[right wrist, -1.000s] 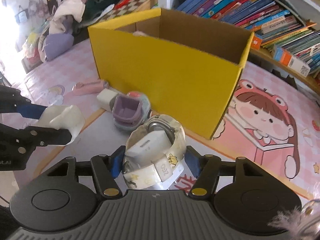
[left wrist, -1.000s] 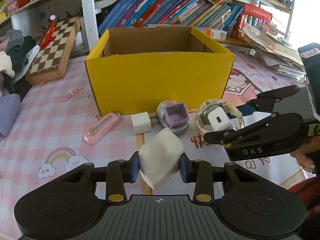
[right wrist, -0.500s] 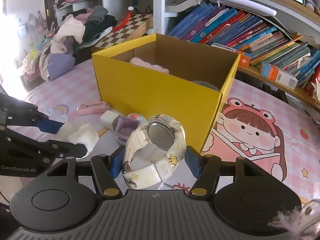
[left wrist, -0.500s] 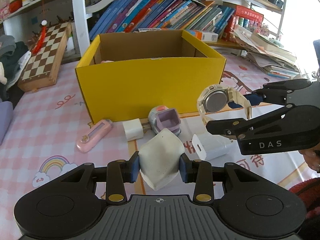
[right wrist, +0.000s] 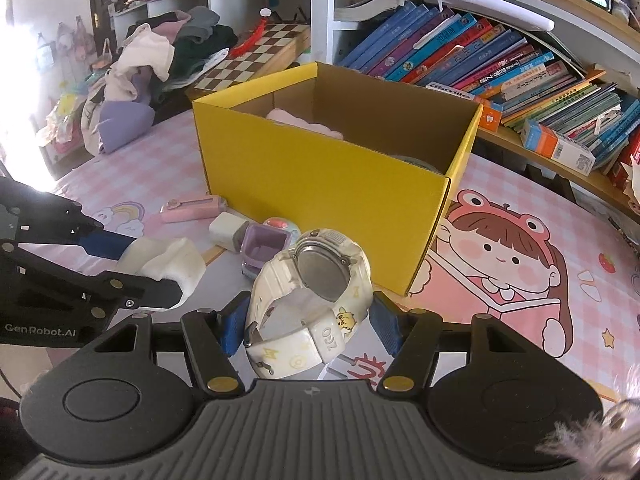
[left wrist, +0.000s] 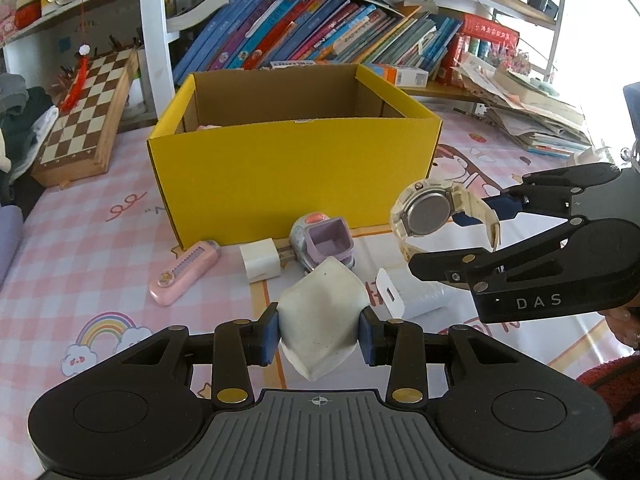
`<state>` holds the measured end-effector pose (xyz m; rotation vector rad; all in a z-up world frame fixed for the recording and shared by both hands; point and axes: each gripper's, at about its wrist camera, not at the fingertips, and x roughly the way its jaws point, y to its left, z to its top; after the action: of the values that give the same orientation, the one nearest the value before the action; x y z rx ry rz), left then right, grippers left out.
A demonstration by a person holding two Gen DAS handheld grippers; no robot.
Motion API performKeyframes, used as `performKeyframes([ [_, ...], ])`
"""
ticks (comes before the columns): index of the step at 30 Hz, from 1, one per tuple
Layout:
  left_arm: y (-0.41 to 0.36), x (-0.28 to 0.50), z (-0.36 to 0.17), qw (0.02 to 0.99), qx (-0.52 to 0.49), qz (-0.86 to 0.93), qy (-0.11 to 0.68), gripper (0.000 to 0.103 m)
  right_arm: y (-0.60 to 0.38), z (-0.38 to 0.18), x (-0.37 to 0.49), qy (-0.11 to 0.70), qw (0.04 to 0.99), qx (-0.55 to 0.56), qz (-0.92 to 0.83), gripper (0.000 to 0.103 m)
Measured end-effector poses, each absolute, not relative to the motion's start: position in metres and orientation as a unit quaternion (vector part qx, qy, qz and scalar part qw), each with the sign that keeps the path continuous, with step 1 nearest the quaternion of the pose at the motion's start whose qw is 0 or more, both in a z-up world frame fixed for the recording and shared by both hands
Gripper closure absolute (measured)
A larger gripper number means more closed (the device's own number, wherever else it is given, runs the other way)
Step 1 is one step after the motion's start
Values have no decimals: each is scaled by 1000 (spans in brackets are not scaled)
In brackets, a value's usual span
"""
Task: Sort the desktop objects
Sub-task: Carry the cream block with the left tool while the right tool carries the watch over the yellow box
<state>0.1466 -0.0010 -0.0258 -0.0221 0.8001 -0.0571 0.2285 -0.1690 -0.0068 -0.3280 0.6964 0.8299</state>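
Left gripper (left wrist: pixel 319 334) clamps white soft lump (left wrist: pixel 322 320), identity unclear. Right gripper (right wrist: pixel 308 326) clamps white watch (right wrist: pixel 310 300) above mat, before yellow box (left wrist: pixel 296 172); box contents mostly hidden. White charger (left wrist: pixel 408 294) partly covered.

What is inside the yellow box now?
In the yellow box, the right wrist view shows something soft and pink at the far-left side and a greyish round thing by the right wall. The front wall hides the floor and anything lower.
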Motion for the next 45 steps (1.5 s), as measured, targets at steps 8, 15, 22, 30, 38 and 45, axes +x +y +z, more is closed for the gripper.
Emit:
performKeyframes([
  [8, 2, 142, -11, 930, -6, -34, 366, 67, -171, 2, 218, 316, 848, -155, 395, 42],
  [15, 7, 142, 9, 940, -2, -40, 339, 68, -173, 18, 216, 312, 855, -142, 389, 42],
  [22, 12, 141, 28, 949, 2, -46, 310, 68, -170, 44, 219, 293, 862, -129, 394, 42],
  [30, 16, 159, 62, 963, 23, -59, 262, 68, -160, 81, 237, 250, 869, -134, 406, 42],
  [38, 17, 178, 80, 968, 42, -63, 238, 68, -153, 101, 258, 222, 872, -149, 410, 42],
  [45, 26, 193, 86, 969, 56, -51, 235, 68, -145, 107, 278, 213, 870, -163, 413, 42],
])
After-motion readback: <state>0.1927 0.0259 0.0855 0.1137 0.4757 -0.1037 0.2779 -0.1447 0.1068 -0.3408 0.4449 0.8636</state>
